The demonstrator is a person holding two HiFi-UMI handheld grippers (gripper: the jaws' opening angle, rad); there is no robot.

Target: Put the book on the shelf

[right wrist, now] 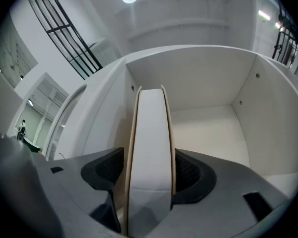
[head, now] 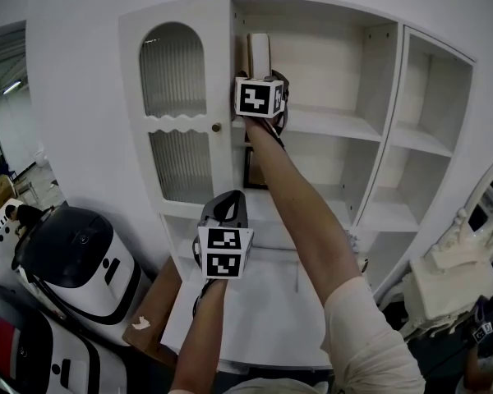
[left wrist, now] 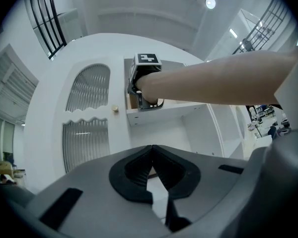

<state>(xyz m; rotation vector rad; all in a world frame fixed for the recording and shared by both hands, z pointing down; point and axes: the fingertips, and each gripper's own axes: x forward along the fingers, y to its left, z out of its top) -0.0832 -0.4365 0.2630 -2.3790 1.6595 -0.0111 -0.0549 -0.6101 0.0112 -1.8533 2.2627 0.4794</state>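
Observation:
A white-spined book (right wrist: 150,148) stands upright at the left end of the cabinet's top shelf (head: 329,121), close to the left wall. In the head view the book (head: 257,54) rises just above my right gripper (head: 261,89). That right gripper (right wrist: 149,165) has a jaw on each side of the book, with a thin gap on the left side, so it is open. My left gripper (head: 228,208) hangs lower, in front of the cabinet's middle, shut and empty. In the left gripper view its jaws (left wrist: 151,150) meet at the tips, and the right gripper (left wrist: 146,81) shows at the shelf.
The cabinet's left door (head: 172,72) has ribbed glass and a small knob (head: 216,127). A dark framed thing (head: 253,171) stands on the shelf below. White and black machines (head: 74,253) and a cardboard box (head: 152,318) sit lower left. An ornate white piece (head: 468,245) stands right.

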